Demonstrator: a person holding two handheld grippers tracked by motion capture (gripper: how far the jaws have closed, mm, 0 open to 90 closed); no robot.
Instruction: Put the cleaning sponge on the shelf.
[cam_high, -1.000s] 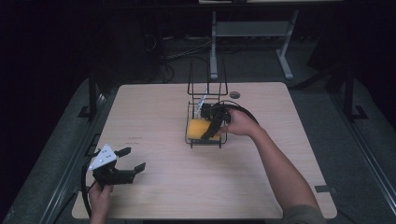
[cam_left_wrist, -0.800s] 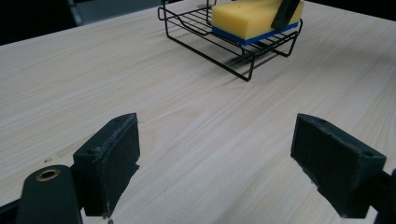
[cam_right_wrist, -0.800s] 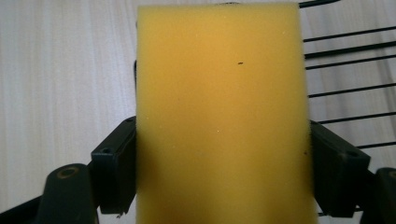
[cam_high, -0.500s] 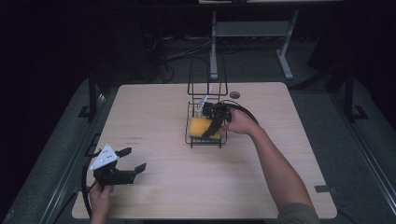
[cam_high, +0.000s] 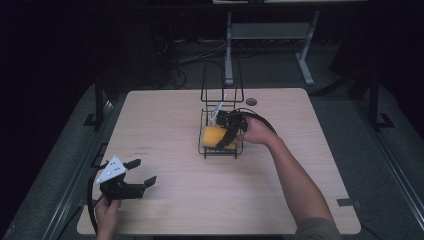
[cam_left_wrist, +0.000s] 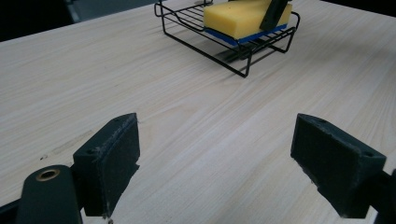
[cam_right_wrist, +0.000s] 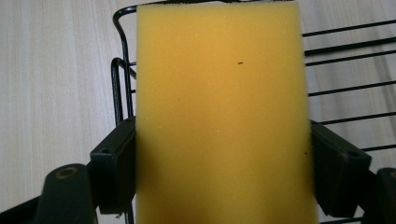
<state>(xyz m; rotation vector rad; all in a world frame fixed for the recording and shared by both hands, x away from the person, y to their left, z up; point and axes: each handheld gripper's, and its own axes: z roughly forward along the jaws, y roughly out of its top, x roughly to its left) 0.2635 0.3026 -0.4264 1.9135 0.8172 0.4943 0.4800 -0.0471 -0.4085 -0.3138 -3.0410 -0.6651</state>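
A yellow sponge (cam_high: 212, 136) with a blue underside lies in a black wire rack (cam_high: 220, 152) at the middle of the wooden table. My right gripper (cam_high: 227, 140) reaches into the rack from the right. In the right gripper view the sponge (cam_right_wrist: 222, 116) sits between the two jaws of that gripper (cam_right_wrist: 223, 163), which press against its sides. My left gripper (cam_high: 141, 172) hovers open near the table's front left corner with nothing between its jaws. In the left gripper view, beyond that gripper (cam_left_wrist: 229, 154), stand the rack (cam_left_wrist: 205, 49) and the sponge (cam_left_wrist: 238, 21).
The rack has a tall wire loop (cam_high: 222, 80) rising at its back. A small dark round disc (cam_high: 251, 101) lies on the table behind the rack. A metal stand (cam_high: 270, 35) is on the floor beyond the table's far edge.
The right gripper and the sponge have shifted slightly inside the rack. The left gripper has stayed where it was.
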